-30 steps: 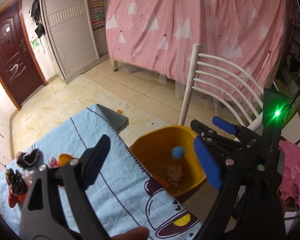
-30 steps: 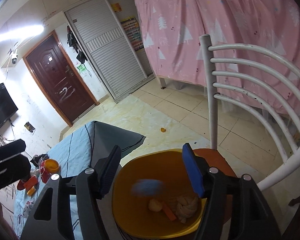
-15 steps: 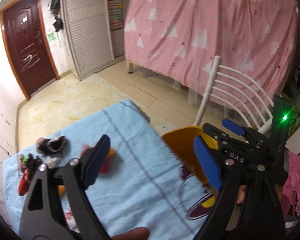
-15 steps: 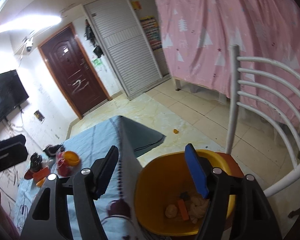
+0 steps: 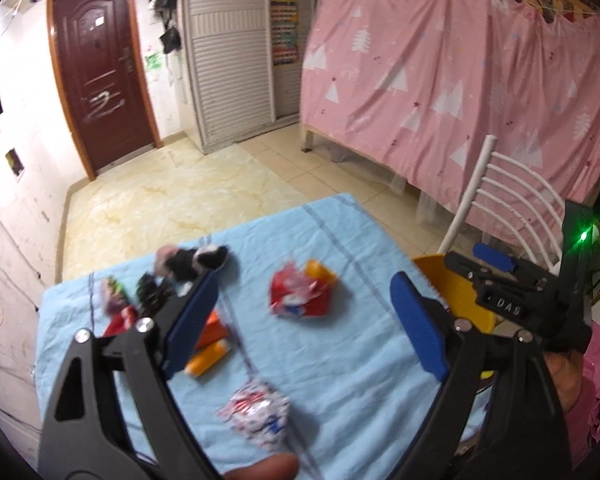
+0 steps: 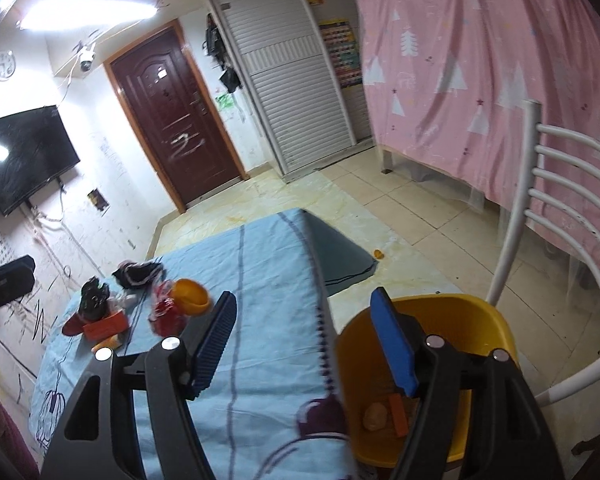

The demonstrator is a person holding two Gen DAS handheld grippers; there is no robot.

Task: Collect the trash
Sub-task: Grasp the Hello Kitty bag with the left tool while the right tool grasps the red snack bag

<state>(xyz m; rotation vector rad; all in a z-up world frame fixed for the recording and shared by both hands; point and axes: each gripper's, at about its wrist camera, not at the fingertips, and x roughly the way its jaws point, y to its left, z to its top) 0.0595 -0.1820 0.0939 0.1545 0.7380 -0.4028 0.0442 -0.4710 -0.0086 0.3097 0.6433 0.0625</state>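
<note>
Trash lies on the blue tablecloth point(image 5: 340, 240): a red and white crumpled wrapper point(image 5: 296, 296) with an orange cup point(image 5: 320, 272) behind it, a white crumpled wrapper point(image 5: 258, 408) near me, an orange tube point(image 5: 208, 360) and dark scraps point(image 5: 192, 258) at the left. My left gripper point(image 5: 304, 324) is open and empty above the wrappers. My right gripper point(image 6: 304, 344) is open and empty over the table edge beside the yellow bin point(image 6: 460, 320), which holds a few scraps point(image 6: 376, 416). The right gripper also shows in the left wrist view point(image 5: 500, 276).
A white chair point(image 6: 540, 208) stands behind the bin, which shows at the table's right edge point(image 5: 448, 288). A pink curtain point(image 5: 440, 92) hangs at the back. A small orange piece point(image 6: 378, 254) lies on the tiled floor. A TV point(image 6: 20, 156) hangs on the left wall.
My left gripper has swung left from the bin to over the trash on the table. My right gripper has drawn back left from over the bin. A blue piece dropped into the bin.
</note>
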